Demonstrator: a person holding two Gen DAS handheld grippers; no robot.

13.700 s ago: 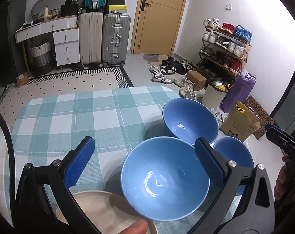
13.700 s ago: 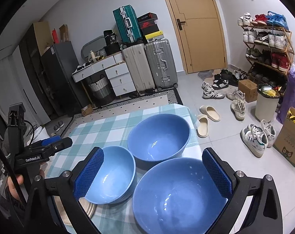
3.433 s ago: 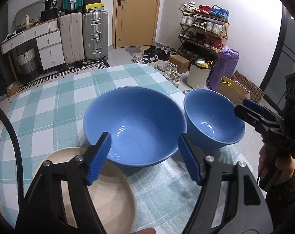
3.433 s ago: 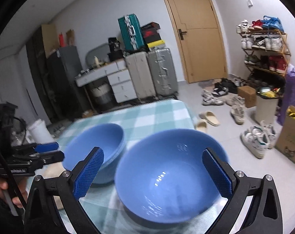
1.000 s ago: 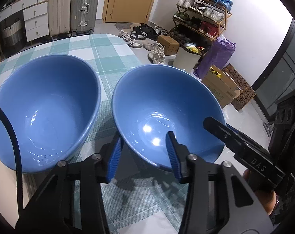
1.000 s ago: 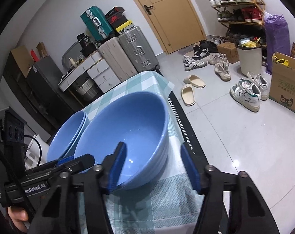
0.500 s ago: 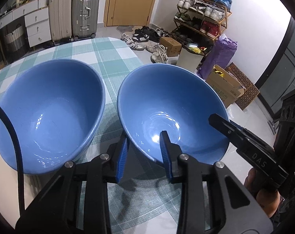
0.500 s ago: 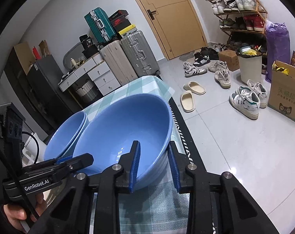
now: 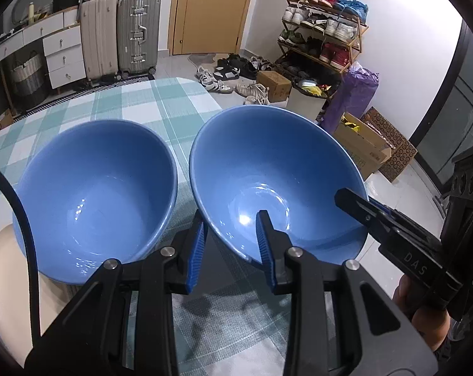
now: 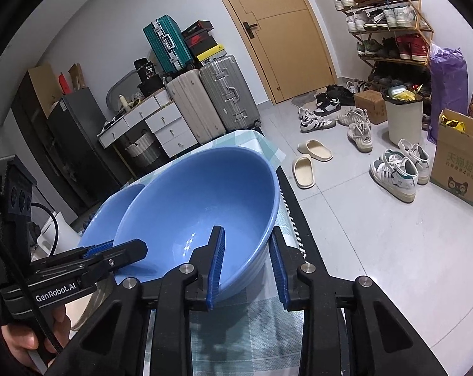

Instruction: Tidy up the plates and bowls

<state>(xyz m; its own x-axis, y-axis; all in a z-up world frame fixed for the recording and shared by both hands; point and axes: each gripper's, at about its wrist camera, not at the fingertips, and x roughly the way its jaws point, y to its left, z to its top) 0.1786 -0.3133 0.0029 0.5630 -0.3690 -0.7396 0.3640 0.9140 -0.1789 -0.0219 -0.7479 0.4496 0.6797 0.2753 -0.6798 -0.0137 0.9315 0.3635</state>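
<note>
Two blue bowls stand on the checked tablecloth [image 9: 136, 103]. In the left wrist view my left gripper [image 9: 231, 238] is shut on the near rim of the right blue bowl [image 9: 277, 181], one finger inside and one outside. The left blue bowl [image 9: 95, 194] sits beside it, partly over a cream plate [image 9: 4, 269]. In the right wrist view my right gripper [image 10: 247, 266] is shut on the near-right rim of the same bowl [image 10: 202, 206], which appears tilted. The other bowl [image 10: 111, 213] shows behind it. Each gripper shows in the other's view.
The table's right edge [image 10: 294, 216] lies close beside the held bowl. On the floor are slippers [image 10: 308, 163], shoes, a bin [image 10: 403, 119] and a cardboard box [image 10: 458, 169]. Suitcases [image 9: 123, 34] and a shoe rack [image 9: 321, 40] stand further back.
Both grippers have closed further onto the rim of the right blue bowl from opposite sides. The bowl looks a little more tilted and raised.
</note>
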